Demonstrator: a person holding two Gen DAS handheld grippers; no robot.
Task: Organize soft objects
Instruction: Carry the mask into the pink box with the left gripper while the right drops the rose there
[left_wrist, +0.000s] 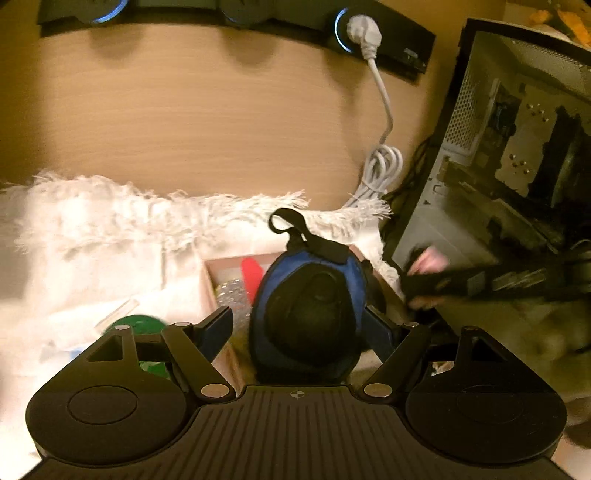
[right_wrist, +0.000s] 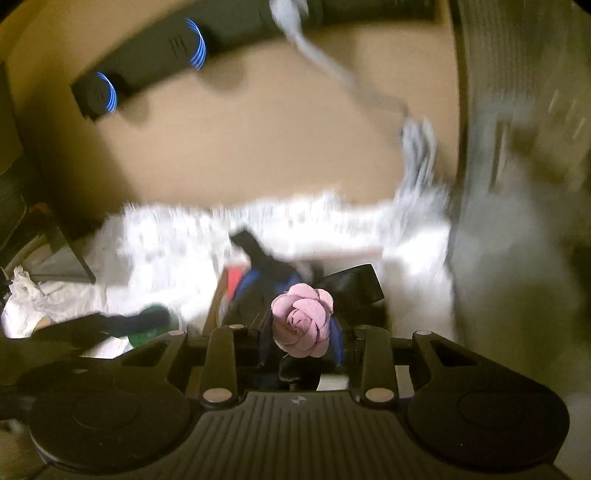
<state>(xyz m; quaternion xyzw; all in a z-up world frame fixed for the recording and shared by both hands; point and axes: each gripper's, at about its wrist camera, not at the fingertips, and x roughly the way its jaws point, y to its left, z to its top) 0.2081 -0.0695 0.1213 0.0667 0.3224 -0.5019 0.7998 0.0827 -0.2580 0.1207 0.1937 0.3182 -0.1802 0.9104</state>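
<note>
My left gripper is shut on a blue and black padded pouch with a black strap loop, held over a pink cardboard box that holds a red item and clear bubble wrap. My right gripper is shut on a pink fabric rose with a black satin ribbon, just right of the box. In the left wrist view the right gripper shows blurred at the right with the rose. The pouch also shows in the right wrist view.
A white fluffy rug covers the wooden desk. A green round object lies left of the box. A black power strip with a white plug and coiled cable lies behind. An open computer case stands at the right.
</note>
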